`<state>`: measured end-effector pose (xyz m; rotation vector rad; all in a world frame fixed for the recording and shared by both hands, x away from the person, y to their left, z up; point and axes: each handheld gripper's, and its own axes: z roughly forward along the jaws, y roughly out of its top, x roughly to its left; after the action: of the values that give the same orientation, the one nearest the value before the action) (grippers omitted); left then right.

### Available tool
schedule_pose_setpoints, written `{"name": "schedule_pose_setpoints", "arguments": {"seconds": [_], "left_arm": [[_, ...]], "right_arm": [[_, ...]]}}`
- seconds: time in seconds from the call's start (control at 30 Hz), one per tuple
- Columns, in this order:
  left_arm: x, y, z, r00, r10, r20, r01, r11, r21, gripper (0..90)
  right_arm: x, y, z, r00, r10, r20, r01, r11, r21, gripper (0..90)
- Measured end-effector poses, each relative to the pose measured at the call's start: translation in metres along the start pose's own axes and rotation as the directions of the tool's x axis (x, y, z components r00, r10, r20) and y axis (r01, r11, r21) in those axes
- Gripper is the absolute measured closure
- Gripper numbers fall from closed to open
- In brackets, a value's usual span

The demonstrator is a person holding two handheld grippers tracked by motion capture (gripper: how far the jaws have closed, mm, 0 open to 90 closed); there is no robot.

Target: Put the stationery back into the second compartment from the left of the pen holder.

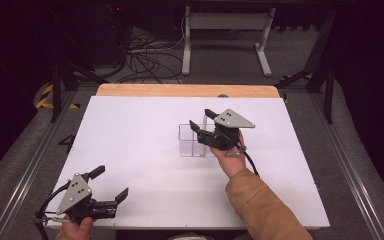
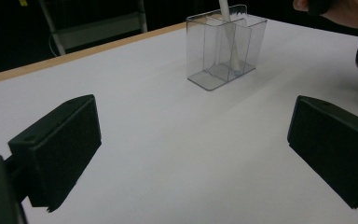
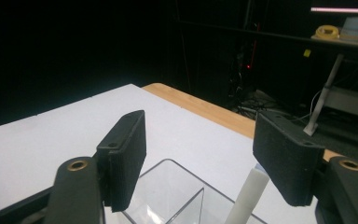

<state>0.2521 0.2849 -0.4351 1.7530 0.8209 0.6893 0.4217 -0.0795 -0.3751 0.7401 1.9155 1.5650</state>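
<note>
A clear plastic box [image 1: 192, 142] with inner dividers stands a little right of the middle of the white table [image 1: 130, 135]. A white stick [image 1: 204, 125] stands upright in it, leaning slightly. My right gripper [image 1: 200, 118] hovers just above the box, jaws apart and pressing on nothing. In the right gripper view the stick [image 3: 249, 196] rises from the box [image 3: 168, 196] close under the right-hand jaw of this gripper [image 3: 198, 135]. My left gripper [image 1: 114, 181] rests open at the front left corner. Its own view looks between the wide jaws of the gripper [image 2: 191, 135] toward the box [image 2: 205, 56] and stick [image 2: 235, 51].
A wooden strip [image 1: 185, 90] runs along the table's far edge. Beyond it on the floor are a white frame's legs [image 1: 225, 45] and tangled cables [image 1: 150, 60]. Dark stands [image 1: 325, 65] flank the table. The hand and tan sleeve [image 1: 260, 205] reach in from the bottom right.
</note>
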Motion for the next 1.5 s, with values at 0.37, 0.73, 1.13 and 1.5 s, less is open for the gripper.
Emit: {"name": "schedule_pose_setpoints", "arguments": {"seconds": [0.37,0.73,1.13,1.5], "left_arm": [[0.001,0.001,0.001,0.9999,0.011,0.000,-0.011,0.9999,0.001,3.5],[0.002,0.001,0.001,0.9999,0.012,-0.002,-0.012,0.9999,-0.003,3.5],[0.001,0.001,0.002,1.0000,-0.006,0.001,0.006,1.0000,0.000,3.5],[0.001,0.001,0.002,1.0000,-0.007,-0.001,0.007,1.0000,-0.001,3.5]], "right_arm": [[0.001,0.011,-0.015,0.9989,-0.033,-0.035,0.033,0.999,0.011,29.9],[-0.002,0.021,-0.033,0.9942,-0.049,-0.095,0.051,0.999,0.017,18.9],[-0.016,0.017,-0.077,0.9898,-0.064,-0.128,0.071,0.996,0.052,9.4],[-0.024,-0.002,-0.110,0.9905,-0.068,-0.119,0.078,0.994,0.081,6.0]]}}
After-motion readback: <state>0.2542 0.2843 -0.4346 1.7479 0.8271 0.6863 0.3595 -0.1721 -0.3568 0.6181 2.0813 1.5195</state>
